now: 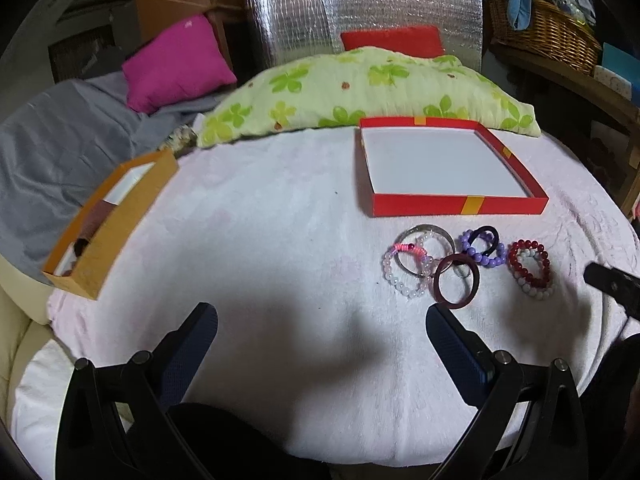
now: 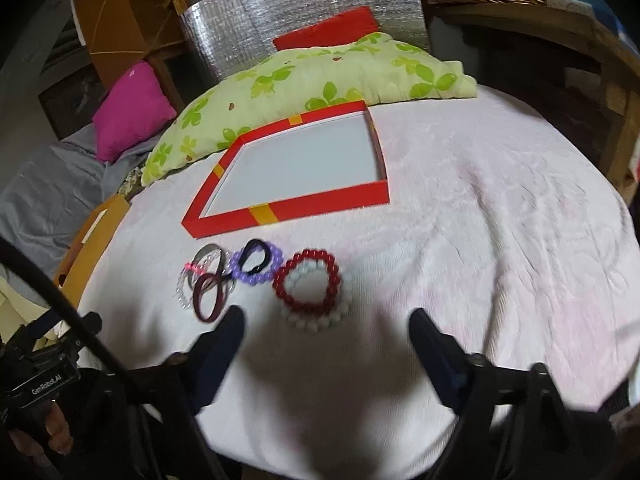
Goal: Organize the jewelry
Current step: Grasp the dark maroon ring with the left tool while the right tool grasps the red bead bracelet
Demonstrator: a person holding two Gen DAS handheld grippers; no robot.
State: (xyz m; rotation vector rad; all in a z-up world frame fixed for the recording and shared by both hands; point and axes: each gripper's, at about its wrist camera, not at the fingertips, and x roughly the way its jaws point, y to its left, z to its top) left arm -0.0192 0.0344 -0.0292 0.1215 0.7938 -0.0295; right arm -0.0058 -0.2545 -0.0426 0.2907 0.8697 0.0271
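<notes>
Several bracelets and hair ties lie in a cluster on the white blanket (image 1: 280, 208) in front of an empty red shallow box (image 1: 460, 205) (image 2: 320, 205). They include a red bead bracelet (image 1: 529, 261) (image 2: 308, 282) over a white bead one, a purple bead bracelet (image 1: 482, 249) (image 2: 256, 266) with a black tie, a dark maroon ring (image 1: 456, 283) (image 2: 209, 295), and a clear bead bracelet (image 1: 404, 276). My left gripper (image 1: 322, 316) is open, left of and nearer than the cluster. My right gripper (image 2: 326, 320) is open, just in front of the red bracelet.
An orange box (image 1: 108, 236) (image 2: 92, 240) sits at the blanket's left edge. A green floral pillow (image 1: 360, 92) (image 2: 320, 76) lies behind the red box, with a magenta cushion (image 1: 176, 62) and grey cloth to the left. A wicker basket (image 1: 544, 28) stands back right.
</notes>
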